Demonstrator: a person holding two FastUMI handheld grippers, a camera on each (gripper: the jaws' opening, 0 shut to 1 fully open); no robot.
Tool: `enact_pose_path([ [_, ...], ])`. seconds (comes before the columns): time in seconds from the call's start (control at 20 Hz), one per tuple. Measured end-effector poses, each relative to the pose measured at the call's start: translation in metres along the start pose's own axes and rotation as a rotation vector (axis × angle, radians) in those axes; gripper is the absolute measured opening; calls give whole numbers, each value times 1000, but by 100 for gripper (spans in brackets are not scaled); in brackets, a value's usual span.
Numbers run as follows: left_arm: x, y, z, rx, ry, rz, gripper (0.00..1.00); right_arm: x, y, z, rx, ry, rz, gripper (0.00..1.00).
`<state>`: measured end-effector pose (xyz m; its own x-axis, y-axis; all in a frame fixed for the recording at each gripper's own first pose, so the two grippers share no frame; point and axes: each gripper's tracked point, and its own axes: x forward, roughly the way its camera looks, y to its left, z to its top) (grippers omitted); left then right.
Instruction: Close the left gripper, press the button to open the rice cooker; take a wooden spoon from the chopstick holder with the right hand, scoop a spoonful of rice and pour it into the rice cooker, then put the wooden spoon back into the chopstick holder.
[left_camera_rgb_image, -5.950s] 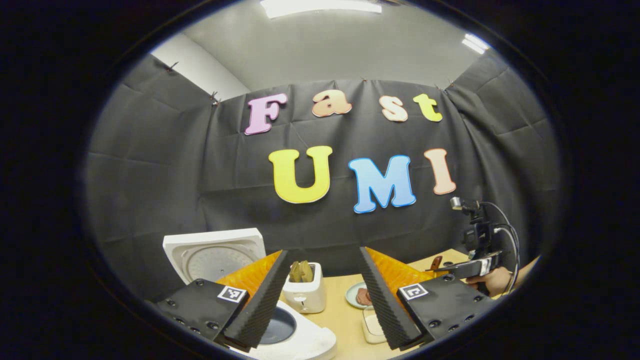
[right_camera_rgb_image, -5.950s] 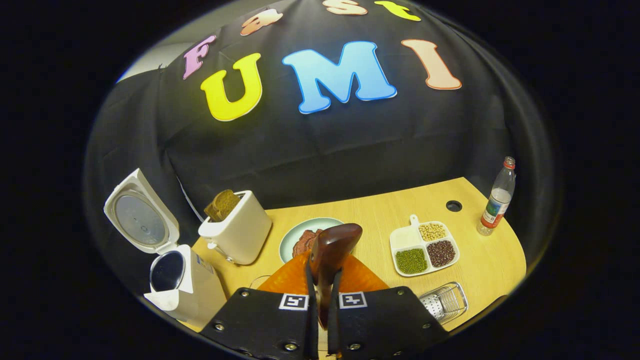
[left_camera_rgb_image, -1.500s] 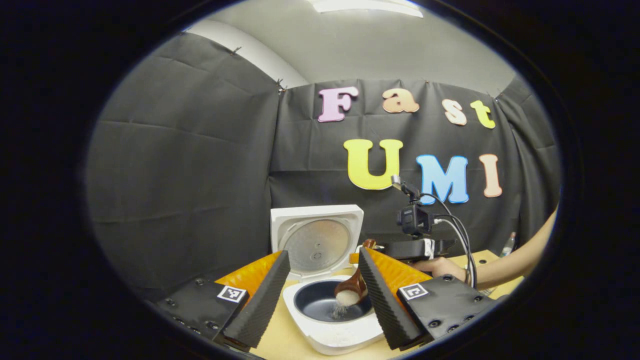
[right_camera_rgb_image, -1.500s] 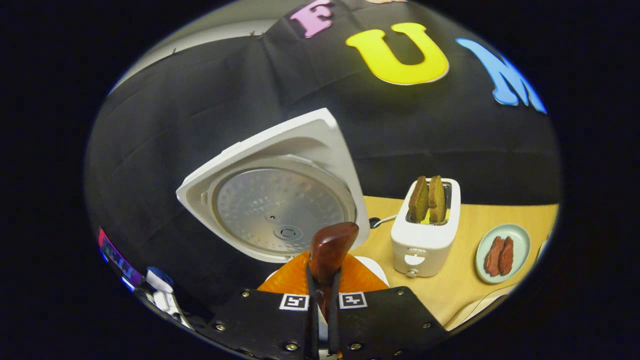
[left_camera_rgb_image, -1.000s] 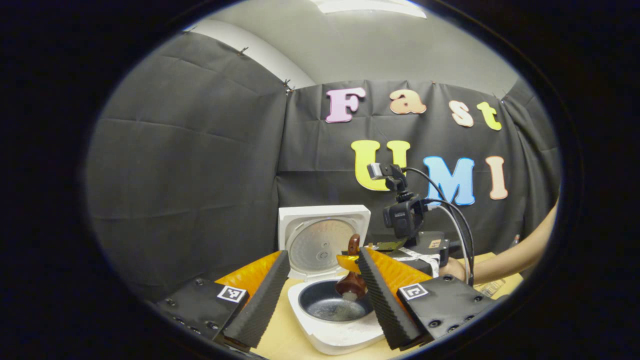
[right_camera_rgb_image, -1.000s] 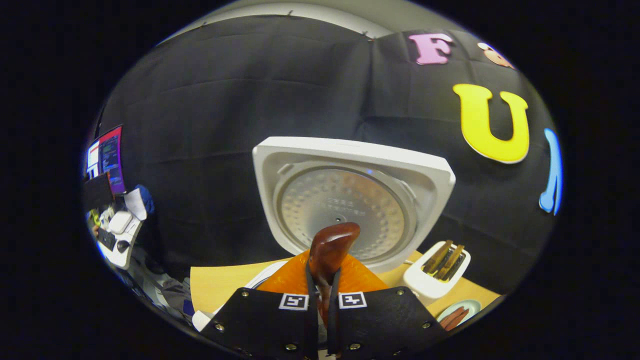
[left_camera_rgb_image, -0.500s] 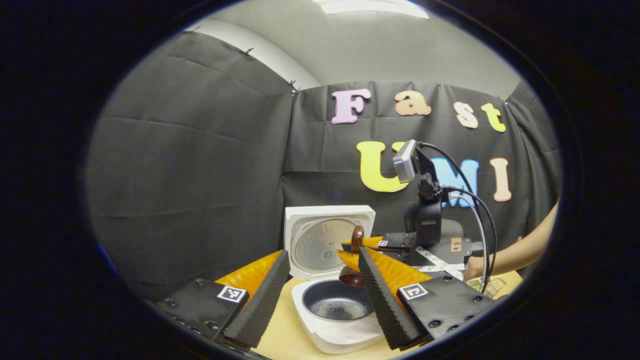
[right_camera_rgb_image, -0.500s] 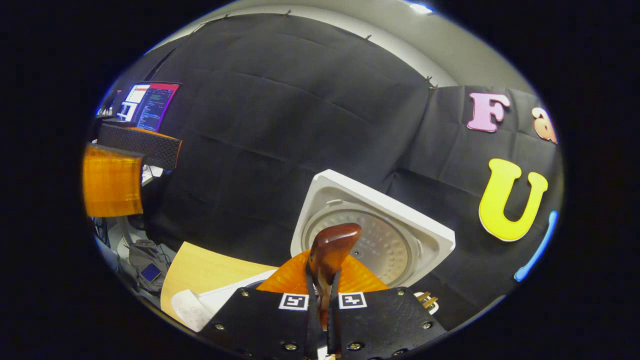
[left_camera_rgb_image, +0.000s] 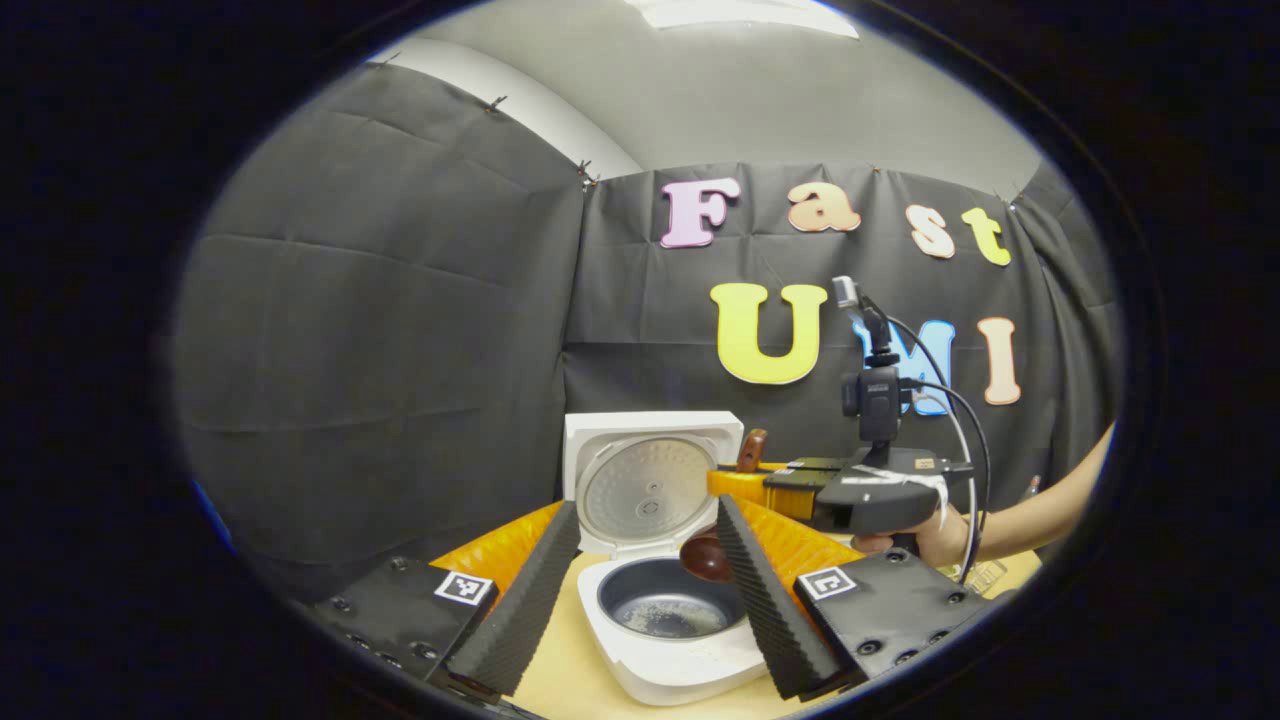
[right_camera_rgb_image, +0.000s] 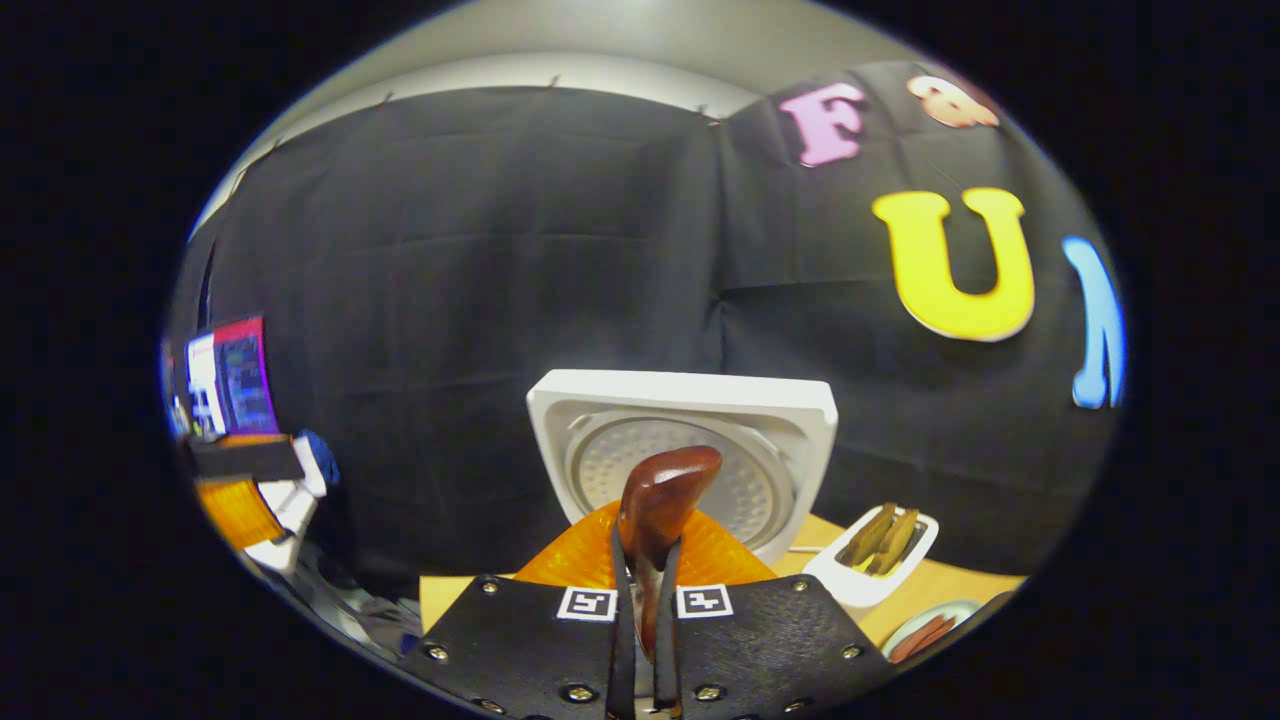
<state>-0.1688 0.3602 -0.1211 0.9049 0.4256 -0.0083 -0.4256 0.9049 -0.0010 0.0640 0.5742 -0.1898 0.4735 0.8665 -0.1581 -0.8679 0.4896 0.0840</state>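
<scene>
1. White rice cooker sat on the wooden table, lid raised upright, a few grains in its dark pot.
2. Between it and the camera, the left gripper stood with fingers spread wide, holding nothing.
3. Right of the pot, the right gripper pinched the wooden spoon by its handle, bowl hanging over the pot's rim.
4. Farther right, a hand held that gripper.

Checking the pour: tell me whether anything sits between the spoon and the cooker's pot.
Nothing visible does. The spoon, clamped in the right gripper, hangs with its bowl just above the open pot's rim; the lid stands upright behind, clear of it.
</scene>
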Motion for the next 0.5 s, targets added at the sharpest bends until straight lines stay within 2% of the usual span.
enact_pose_path([
  [0.1,0,-10,2,2,0,-13,92,-9,-27,2,131,-4,-46,7],
  [0.25,5,-28,9,0,-12,-42,92,-32,-58,5,333,-21,-77,7],
  [0.45,11,-64,13,-4,-7,-106,92,-70,-96,4,455,-55,-143,8],
  [0.5,12,-73,14,-3,-5,-125,95,-83,-104,10,478,-73,-153,8],
])
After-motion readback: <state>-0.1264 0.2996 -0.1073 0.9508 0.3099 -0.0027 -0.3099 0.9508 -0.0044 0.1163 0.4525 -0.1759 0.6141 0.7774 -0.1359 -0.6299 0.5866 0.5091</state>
